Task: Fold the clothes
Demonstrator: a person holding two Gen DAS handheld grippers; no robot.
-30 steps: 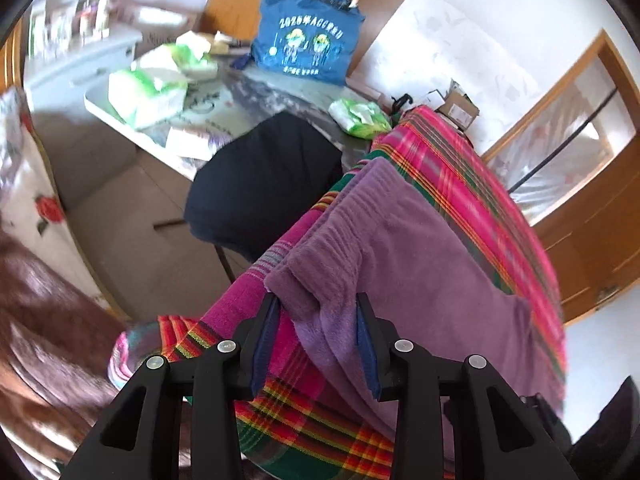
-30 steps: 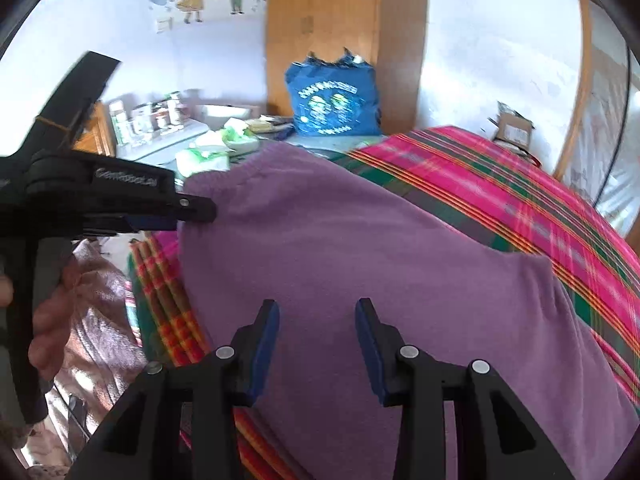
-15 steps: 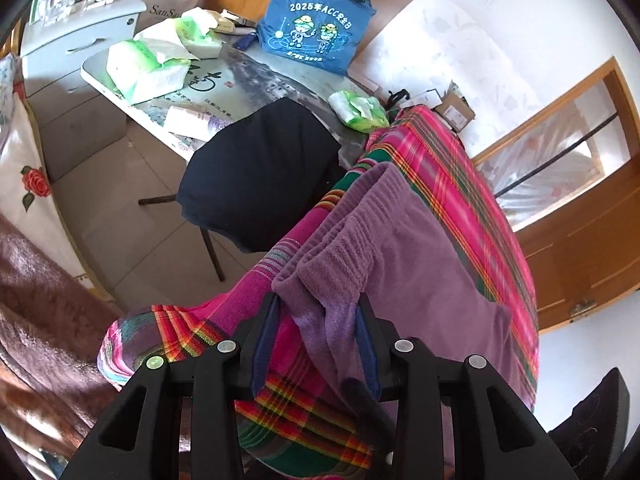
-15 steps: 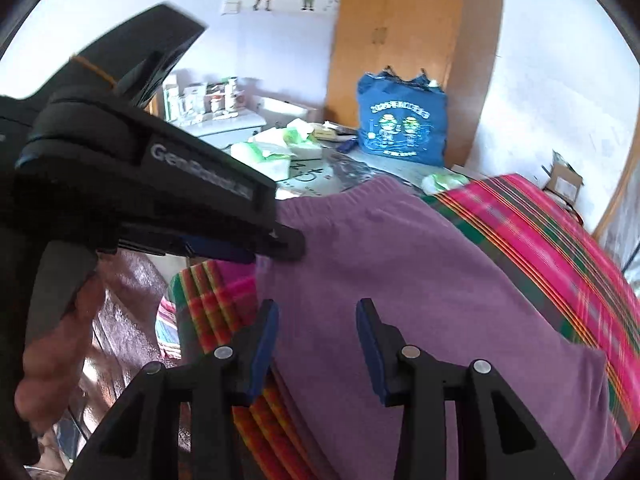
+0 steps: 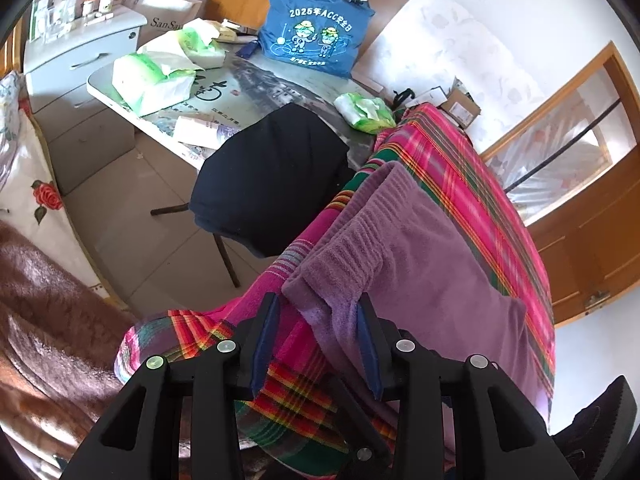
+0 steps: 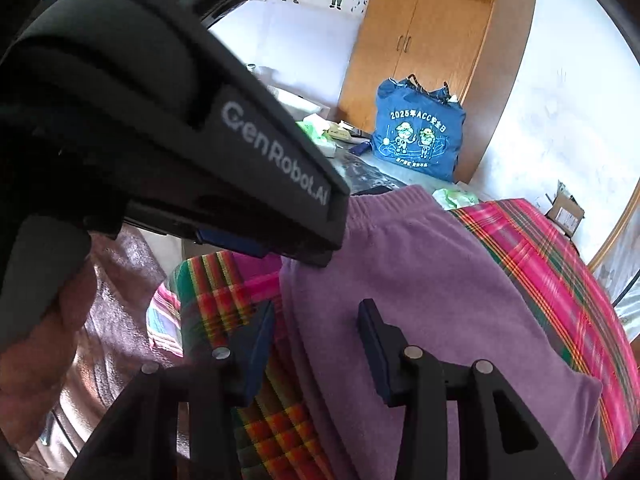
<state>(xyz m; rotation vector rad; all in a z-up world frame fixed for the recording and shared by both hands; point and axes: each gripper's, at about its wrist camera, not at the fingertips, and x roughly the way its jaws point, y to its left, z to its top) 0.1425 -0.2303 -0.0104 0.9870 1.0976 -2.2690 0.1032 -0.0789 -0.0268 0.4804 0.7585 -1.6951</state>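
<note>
We had the purple garment (image 5: 432, 264) lying on the striped blanket (image 5: 492, 200), its ribbed waistband corner between the left gripper (image 5: 316, 340) jaws — whether the pads truly pinched it, we could not tell. The right gripper (image 6: 316, 344) hung with opening jaws over the garment's near edge, nothing clamped. To do it well, we judged — seat that edge deep between the pads before closing.

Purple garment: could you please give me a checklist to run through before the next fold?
1. Left tongs gripping the purple garment by its corner: cannot tell; fabric sits between the jaws.
2. Right tongs free: ok; jaws opening astride the garment's edge, not pinching.
3. Garment lying smooth on the plaid cloth: ok.
4. Garment clear of the black chair: ok.
</note>
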